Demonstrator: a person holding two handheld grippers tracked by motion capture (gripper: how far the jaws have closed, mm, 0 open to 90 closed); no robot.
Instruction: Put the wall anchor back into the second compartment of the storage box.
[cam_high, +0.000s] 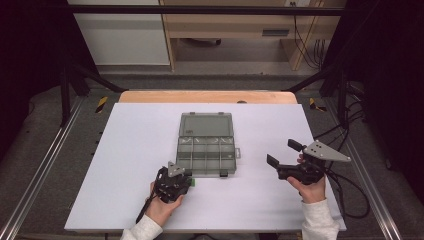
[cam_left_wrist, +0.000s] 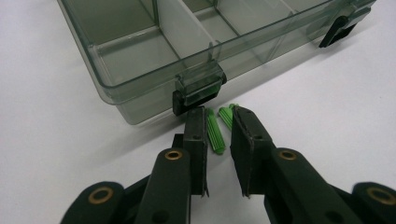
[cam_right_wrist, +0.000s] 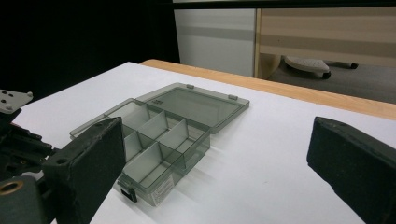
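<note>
The open clear organiser box (cam_high: 206, 150) lies at frame centre on the white surface (cam_high: 125, 165), its compartments empty. Just below its latch, the left gripper (cam_left_wrist: 218, 135) has its jaws nearly together around green wall plugs (cam_left_wrist: 215, 133). The right gripper (cam_high: 282, 156) has its jaws spread, holding nothing.

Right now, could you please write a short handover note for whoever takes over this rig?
Left gripper: low on the table by the box's front latch, jaws nearly shut around green plugs; a firm grip cannot be confirmed.
Right gripper: open, empty, to the right of the box.
Box: lid open and flat, the compartments in view look empty.
Done: box open.
Left: probably lift the plugs into a compartment.
</note>
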